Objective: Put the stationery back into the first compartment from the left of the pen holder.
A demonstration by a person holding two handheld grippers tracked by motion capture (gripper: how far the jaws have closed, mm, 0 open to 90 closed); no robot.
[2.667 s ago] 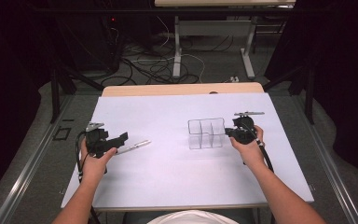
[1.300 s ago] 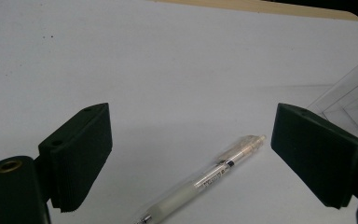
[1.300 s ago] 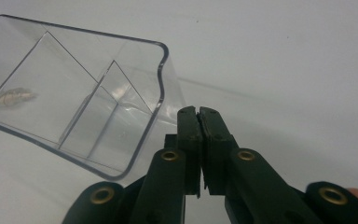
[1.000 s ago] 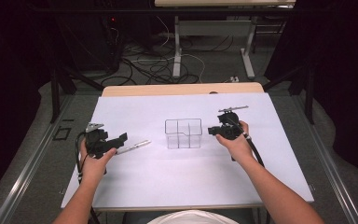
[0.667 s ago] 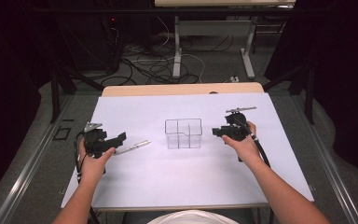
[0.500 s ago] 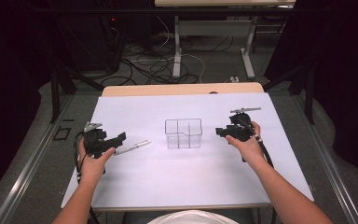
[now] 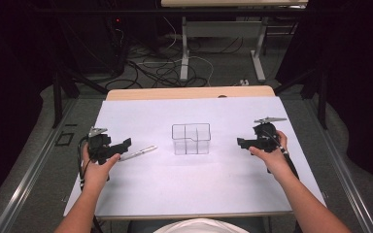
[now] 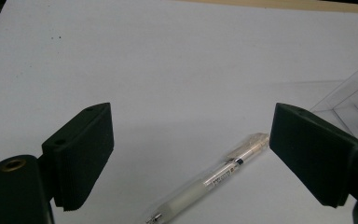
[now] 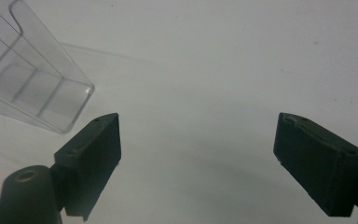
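pen (image 8: pixel 214 179): looking light, slick, stiff plastic | grab: mid-barrel, crosswise | left gripper (image 8: pixel 191 158): sitting spread around it, no contact | right gripper (image 9: pixel 198 161): jaws just been opening, nothing between, by clear organizer (image 7: pixel 191 139)

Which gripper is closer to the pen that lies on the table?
Left. The left gripper is just beside the pen, open around it. The right gripper is open beyond the clear organizer.
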